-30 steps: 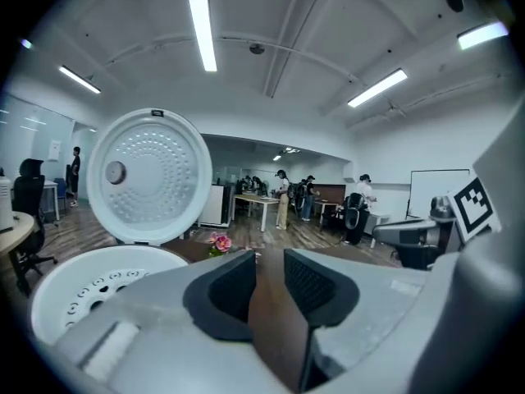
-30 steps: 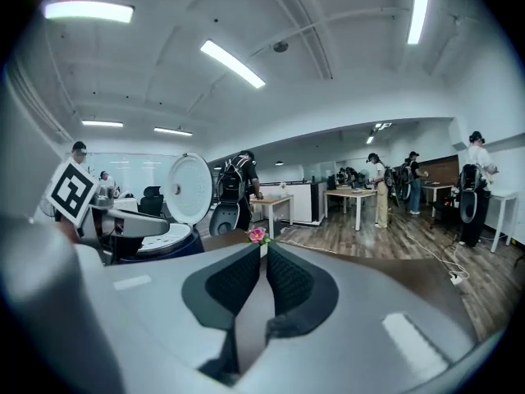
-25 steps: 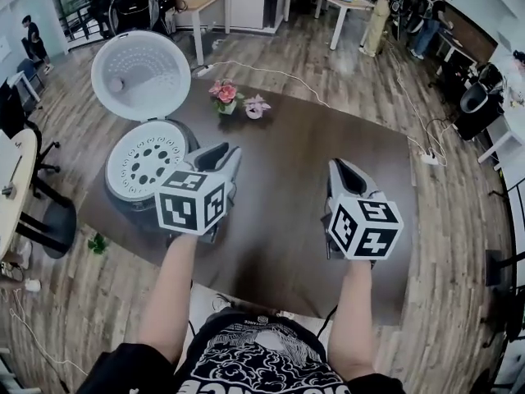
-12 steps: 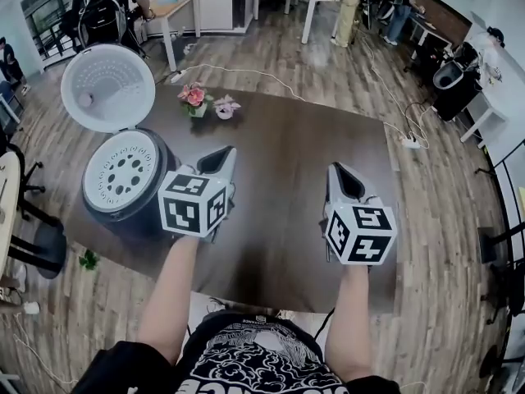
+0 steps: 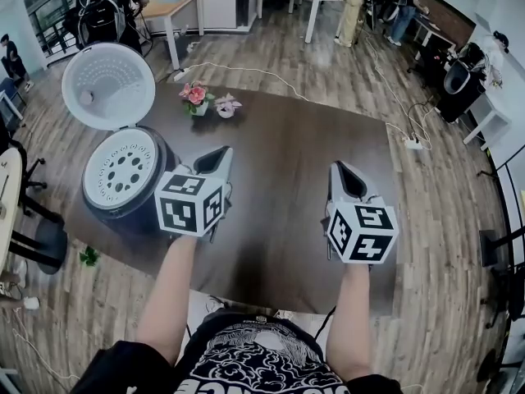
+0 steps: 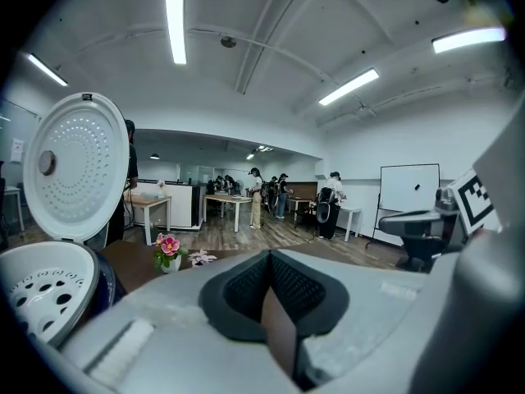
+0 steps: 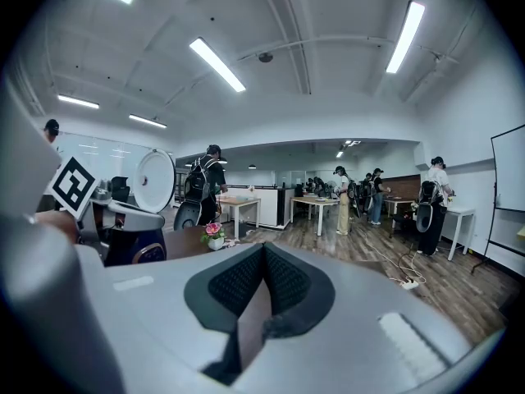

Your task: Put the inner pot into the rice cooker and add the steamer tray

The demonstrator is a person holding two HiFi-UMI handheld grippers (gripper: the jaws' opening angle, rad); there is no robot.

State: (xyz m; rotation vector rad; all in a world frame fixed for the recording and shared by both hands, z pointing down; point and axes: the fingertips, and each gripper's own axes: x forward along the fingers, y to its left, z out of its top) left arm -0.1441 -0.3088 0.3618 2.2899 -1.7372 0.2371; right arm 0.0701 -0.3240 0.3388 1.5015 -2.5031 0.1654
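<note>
The rice cooker (image 5: 161, 164) stands at the table's left edge with its round white lid (image 5: 109, 74) raised. A white steamer tray (image 5: 123, 167) with several holes lies in its mouth and hides whatever is under it. My left gripper (image 5: 219, 158) hovers just right of the cooker, shut and empty. My right gripper (image 5: 338, 171) is over the table's right half, also shut and empty. In the left gripper view the lid (image 6: 75, 167) and tray (image 6: 39, 290) show at the left, beyond the shut left gripper (image 6: 267, 263). The right gripper (image 7: 262, 257) points past the cooker (image 7: 130, 246).
Two small flower pots (image 5: 195, 98) (image 5: 226, 105) stand at the far side of the dark brown table (image 5: 287, 138). A cable and power strip (image 5: 414, 144) lie on the wooden floor to the right. A chair (image 5: 37, 236) stands left of the table. People work at desks far behind.
My left gripper has drawn away from the cooker to the right and its jaws have come together. The right gripper has shifted slightly. The tray and lid stay as they were.
</note>
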